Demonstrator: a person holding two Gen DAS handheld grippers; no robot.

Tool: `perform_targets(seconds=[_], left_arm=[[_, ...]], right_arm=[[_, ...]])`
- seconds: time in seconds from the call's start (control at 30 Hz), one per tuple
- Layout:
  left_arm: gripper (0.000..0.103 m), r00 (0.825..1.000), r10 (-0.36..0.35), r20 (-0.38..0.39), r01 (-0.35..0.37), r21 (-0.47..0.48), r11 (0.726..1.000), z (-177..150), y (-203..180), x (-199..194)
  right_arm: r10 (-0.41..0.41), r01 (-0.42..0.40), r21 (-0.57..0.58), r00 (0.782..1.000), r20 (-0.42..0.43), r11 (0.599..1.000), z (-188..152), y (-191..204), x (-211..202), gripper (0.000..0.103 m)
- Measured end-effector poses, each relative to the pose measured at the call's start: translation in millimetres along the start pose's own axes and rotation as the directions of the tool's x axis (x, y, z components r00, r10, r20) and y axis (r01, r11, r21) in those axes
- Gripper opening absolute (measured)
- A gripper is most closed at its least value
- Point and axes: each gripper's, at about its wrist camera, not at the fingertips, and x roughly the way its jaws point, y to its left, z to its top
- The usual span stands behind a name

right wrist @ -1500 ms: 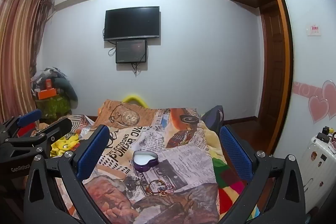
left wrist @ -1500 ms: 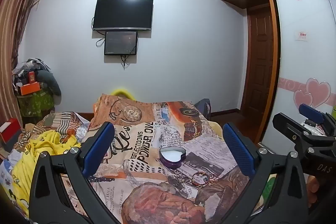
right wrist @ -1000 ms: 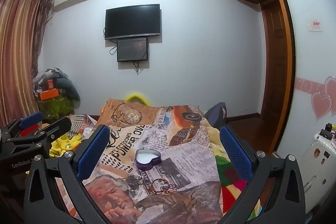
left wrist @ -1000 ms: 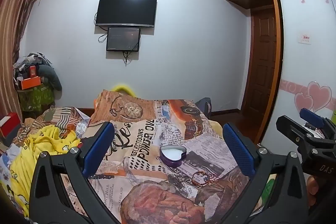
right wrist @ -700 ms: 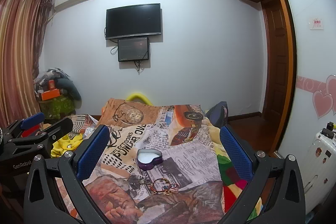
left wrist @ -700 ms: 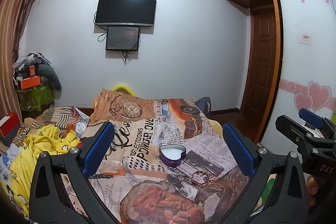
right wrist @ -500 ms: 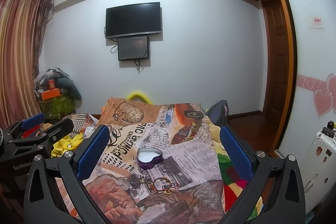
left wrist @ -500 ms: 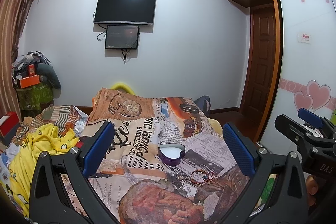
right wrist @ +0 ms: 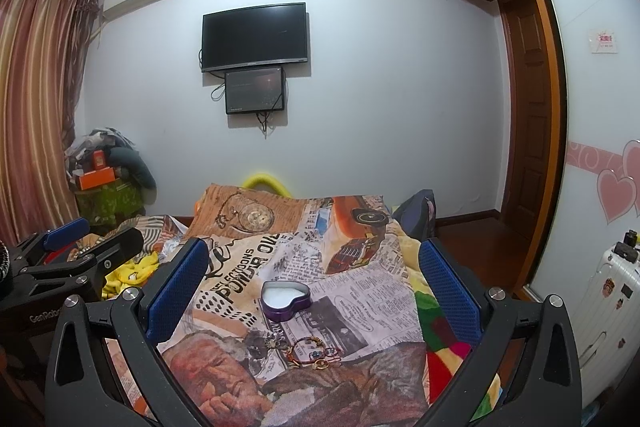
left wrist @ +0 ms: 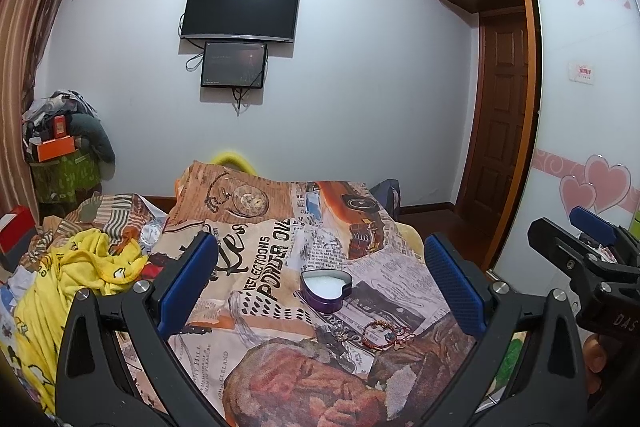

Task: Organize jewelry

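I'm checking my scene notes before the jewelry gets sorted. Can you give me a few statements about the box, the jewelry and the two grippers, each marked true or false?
1. The heart-shaped box is open, showing a white lining. True.
2. The red bracelet lies inside the box. False: it lies on the printed blanket, nearer the camera than the box.
3. The right gripper is open and holds nothing. True.
4. The left gripper is shut on the bracelet. False: it is open and empty, above the bed.
5. A television hangs on the far wall. True.
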Motion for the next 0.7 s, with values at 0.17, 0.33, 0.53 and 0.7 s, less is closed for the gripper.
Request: perform_targets(seconds=[0.17,0.33,0.53,0.7], left_arm=[[0.103,1.000,-0.004,-0.005,0.004,-0.004,1.000,1.7,1.2,2.2],[0.103,1.000,-0.004,-0.008,0.004,-0.005,1.000,1.9,1.6,2.6],[0.103,1.000,-0.004,-0.006,0.004,-0.006,1.000,0.4,0.8,1.9],[0.103,1.000,-0.004,-0.006,0.004,-0.005,1.000,0.1,0.9,2.8]], right_arm=[[0.003,-0.003,0.001,1.000,-0.005,1.000,-2.3,0.3,1.6,0.103],[0.004,-0.004,-0.001,1.000,-0.007,1.000,-3.0,1.1,2.3,0.103],[0.002,-0.002,-0.001,1.000,-0.008,1.000,-3.1,1.6,2.0,0.103],[0.007,-0.007,-0.002,1.000,-0.010,1.000,-3.9,3.0,2.0,0.103]])
